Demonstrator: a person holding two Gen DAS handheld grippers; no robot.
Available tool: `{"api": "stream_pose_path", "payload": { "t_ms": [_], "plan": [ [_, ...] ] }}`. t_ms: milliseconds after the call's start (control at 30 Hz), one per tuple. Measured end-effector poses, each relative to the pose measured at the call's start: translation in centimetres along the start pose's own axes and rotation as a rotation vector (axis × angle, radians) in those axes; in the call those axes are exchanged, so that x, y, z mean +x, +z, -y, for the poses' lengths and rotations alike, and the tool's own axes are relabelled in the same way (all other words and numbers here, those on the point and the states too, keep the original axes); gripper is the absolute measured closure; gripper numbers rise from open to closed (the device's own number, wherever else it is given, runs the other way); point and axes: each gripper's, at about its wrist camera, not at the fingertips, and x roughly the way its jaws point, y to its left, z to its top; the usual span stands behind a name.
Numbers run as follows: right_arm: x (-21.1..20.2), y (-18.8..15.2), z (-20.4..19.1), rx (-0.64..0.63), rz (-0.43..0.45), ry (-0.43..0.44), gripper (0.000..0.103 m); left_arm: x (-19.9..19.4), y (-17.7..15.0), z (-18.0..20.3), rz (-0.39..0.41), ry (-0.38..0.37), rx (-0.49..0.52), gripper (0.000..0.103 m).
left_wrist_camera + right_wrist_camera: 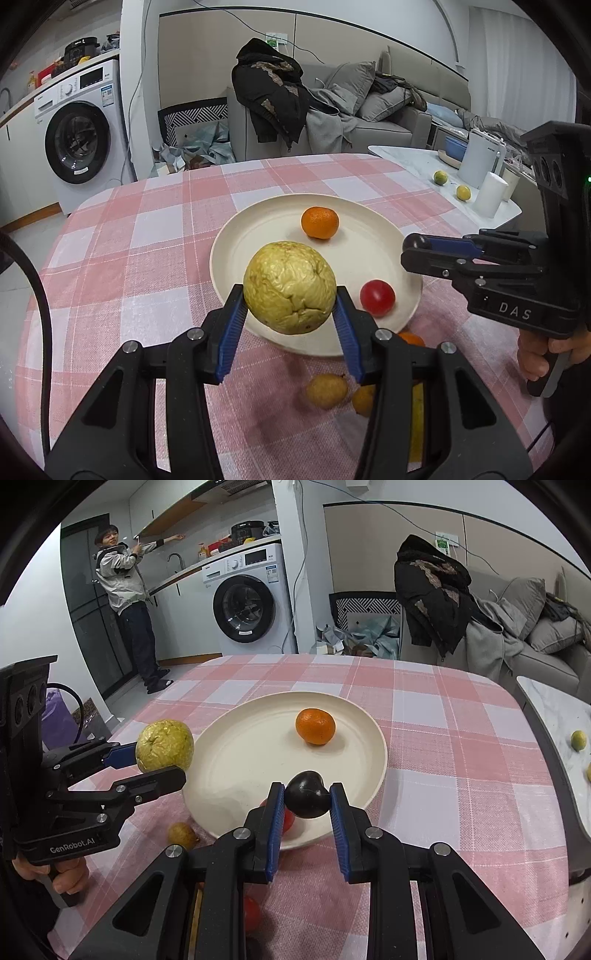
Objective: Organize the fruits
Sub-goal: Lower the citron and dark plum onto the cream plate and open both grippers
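My left gripper [290,291] is shut on a wrinkled yellow-green fruit [290,286], held above the near rim of a cream plate [255,240]. On the plate lie an orange [320,222] and a red tomato [377,297]. My right gripper [307,794] is shut on a small dark plum [307,799] over the plate's [240,746] near edge. The right wrist view shows the left gripper [159,766] with its yellow-green fruit [165,750] left of the plate. The orange [315,726] sits mid-plate, and the tomato [289,821] is half hidden behind a finger.
Small yellow fruits [327,390] and another red fruit [252,912] lie on the pink checked cloth [147,240] near me. A side table [417,162] at right holds a white kettle, cups and two limes. A person [125,590] stands by the kitchen counter far left.
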Motion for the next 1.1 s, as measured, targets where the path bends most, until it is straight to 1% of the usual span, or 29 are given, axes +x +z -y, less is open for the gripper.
{"api": "stream_pose_path", "payload": {
  "t_ms": [267, 467, 633, 767, 933, 967, 1000, 1033, 1100],
  "plan": [
    [1.9, 0.4, 0.3, 0.001, -0.026, 0.001, 0.078, 2.3, 0.5, -0.5, -0.028, 0.006, -0.014, 0.059],
    [2.7, 0.4, 0.6, 0.001, -0.044, -0.002, 0.078, 3.8, 0.6, -0.5, -0.054, 0.012, -0.004, 0.059],
    [3.4, 0.3, 0.4, -0.012, -0.057, -0.008, 0.078, 4.5, 0.4, -0.4, -0.078, 0.023, 0.008, 0.059],
    [3.8, 0.4, 0.4, -0.011, -0.061, -0.013, 0.078, 5.0, 0.3, -0.7, -0.095, 0.013, -0.008, 0.059],
    [4.1, 0.0, 0.6, 0.003, -0.076, -0.020, 0.077, 5.0, 0.3, -0.8, -0.097, 0.011, -0.014, 0.059],
    [3.9, 0.0, 0.7, 0.005, -0.070, -0.027, 0.076, 4.8, 0.3, -0.7, -0.097, 0.010, -0.015, 0.059],
    [3.8, 0.1, 0.7, 0.010, -0.063, -0.032, 0.071, 4.6, 0.3, -0.8, -0.096, 0.011, -0.017, 0.059],
    [3.5, 0.1, 0.8, 0.017, -0.051, -0.033, 0.063, 4.3, 0.3, -0.8, -0.089, 0.015, -0.019, 0.058],
    [2.5, 0.1, 1.0, 0.031, -0.010, -0.040, 0.054, 3.3, 0.4, -0.8, -0.061, 0.020, -0.015, 0.058]
  ]
}}
